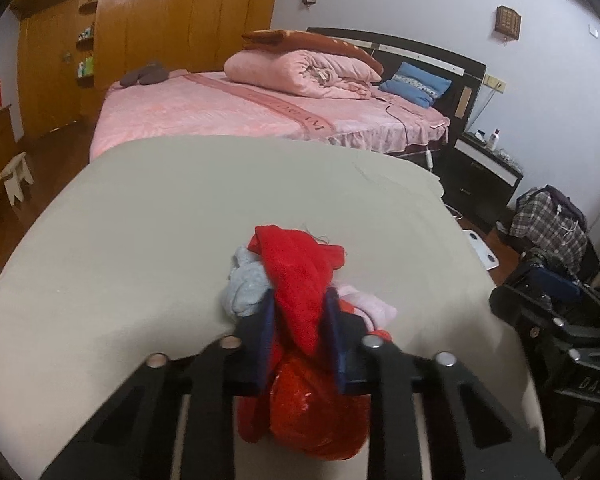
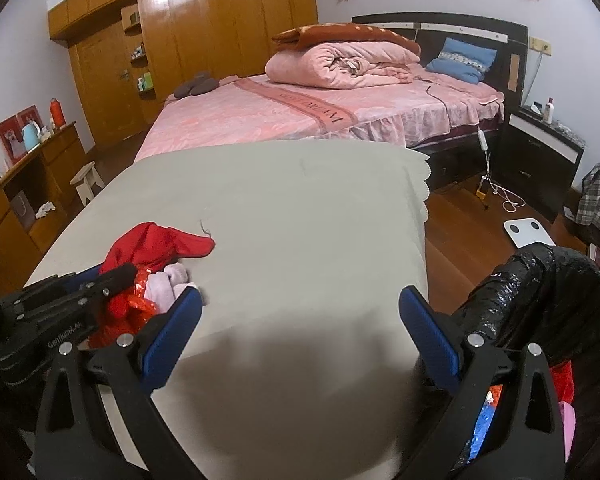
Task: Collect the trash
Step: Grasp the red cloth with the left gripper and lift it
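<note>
Left tongs (image 1: 300, 320) clamped on a red cloth scrap (image 1: 300, 284) atop the trash pile (image 2: 152, 284) on the beige-covered desk (image 1: 140, 220). Right tongs (image 2: 300, 332) spread wide, empty, between pile and black trash bag (image 2: 540, 304); pile just beside their left finger.

Black trash bag (image 2: 540, 300) cut off rightward.

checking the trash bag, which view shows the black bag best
The right wrist view: the black trash bag fills its lower right, mouth open beside the table. The left wrist view shows only dark clutter at its right edge; the bag is not identifiable there.
</note>
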### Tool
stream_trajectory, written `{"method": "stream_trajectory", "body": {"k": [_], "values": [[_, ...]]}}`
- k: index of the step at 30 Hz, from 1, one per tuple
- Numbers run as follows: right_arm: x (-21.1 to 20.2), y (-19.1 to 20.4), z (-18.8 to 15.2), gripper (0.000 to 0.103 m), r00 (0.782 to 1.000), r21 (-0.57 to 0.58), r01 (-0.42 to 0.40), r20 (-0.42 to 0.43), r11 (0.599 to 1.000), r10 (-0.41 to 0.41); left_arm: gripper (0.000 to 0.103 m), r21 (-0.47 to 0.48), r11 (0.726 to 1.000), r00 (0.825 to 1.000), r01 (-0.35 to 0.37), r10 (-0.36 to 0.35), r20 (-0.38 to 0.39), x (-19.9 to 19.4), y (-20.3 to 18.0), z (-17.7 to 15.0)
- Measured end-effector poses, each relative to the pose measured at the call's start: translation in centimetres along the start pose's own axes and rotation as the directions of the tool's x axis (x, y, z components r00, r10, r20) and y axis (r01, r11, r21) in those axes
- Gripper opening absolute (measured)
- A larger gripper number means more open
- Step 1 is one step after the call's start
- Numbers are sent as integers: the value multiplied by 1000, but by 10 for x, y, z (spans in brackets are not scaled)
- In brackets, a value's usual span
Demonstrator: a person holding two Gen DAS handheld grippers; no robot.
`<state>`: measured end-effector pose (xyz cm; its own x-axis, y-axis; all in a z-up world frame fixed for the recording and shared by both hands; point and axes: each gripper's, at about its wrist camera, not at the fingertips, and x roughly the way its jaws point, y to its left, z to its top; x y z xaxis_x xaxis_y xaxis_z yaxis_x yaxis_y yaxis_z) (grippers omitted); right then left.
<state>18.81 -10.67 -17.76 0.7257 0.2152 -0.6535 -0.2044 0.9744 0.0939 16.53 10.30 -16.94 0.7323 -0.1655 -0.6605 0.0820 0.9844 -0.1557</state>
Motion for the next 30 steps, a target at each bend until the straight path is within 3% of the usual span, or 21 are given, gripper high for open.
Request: {"method": "stream_trajectory", "body": {"k": [8, 17, 27, 30], "values": [[-5, 4, 3, 96, 1000, -6, -7, 11, 1000, 7, 13, -28, 1000, 998, 6, -4, 68, -28, 5, 10], [-9, 7, 4, 96, 1000, -15, -13, 15, 1000, 13, 13, -57, 996, 990, -71, 77, 116, -60, 33, 12], [1, 24, -4, 96, 1000, -35, -23, -13, 999, 23, 13, -54, 982, 983, -183, 184, 14, -58, 69, -22], [4, 29, -7, 96, 999, -46, -25, -24, 999, 24, 29, -67, 981, 983, -184, 185, 7, -56, 70, -26]]}}
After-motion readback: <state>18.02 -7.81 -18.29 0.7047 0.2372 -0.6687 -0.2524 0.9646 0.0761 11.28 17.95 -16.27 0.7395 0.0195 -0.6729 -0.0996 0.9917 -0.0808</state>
